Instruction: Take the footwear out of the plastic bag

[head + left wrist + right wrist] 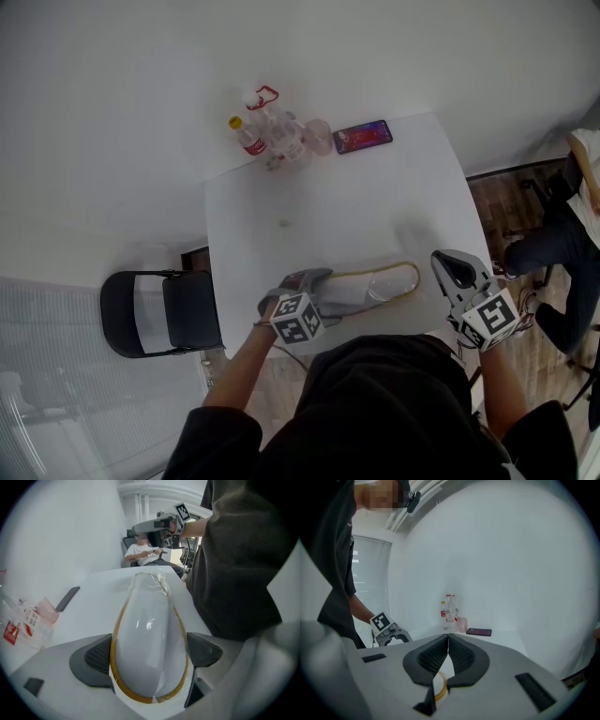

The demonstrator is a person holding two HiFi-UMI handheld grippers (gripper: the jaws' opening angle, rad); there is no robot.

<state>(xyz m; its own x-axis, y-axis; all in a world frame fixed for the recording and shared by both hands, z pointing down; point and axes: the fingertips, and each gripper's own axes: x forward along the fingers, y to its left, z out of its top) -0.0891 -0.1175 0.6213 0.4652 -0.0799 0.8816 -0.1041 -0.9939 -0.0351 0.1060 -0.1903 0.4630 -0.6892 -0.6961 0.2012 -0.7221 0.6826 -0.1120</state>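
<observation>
1. Footwear: the white footwear [377, 285] with its yellow rim lay flat along the near edge of the counter [356, 202], lengthwise to that edge, its rounded end towards the near right corner. It was inside the clear plastic bag [162, 581], whose film showed crinkled over the far end in the left gripper view.

2. Left gripper [319, 292]: you held it over the end of the footwear that was farther from the near right corner, pointed steeply down. Its jaws stood spread wide, one pad at each long side of the bagged footwear and set against it. That end of the footwear sat deep between the jaws, covering part of the gripper body.

3. Right gripper [450, 264]: you held it at the near right corner, just beside the rounded end of the footwear and pointed close to level. Its jaws were closed pad to pad. A short arc of the yellow rim showed through the gap under the pads. Whether any bag film was caught there could not be made out.

4. Other items: two bottles [267, 131] and a pink cup [319, 136] stood grouped at the far edge near the far left corner. A phone [363, 136] lay just beside the cup, also at the far edge.
</observation>
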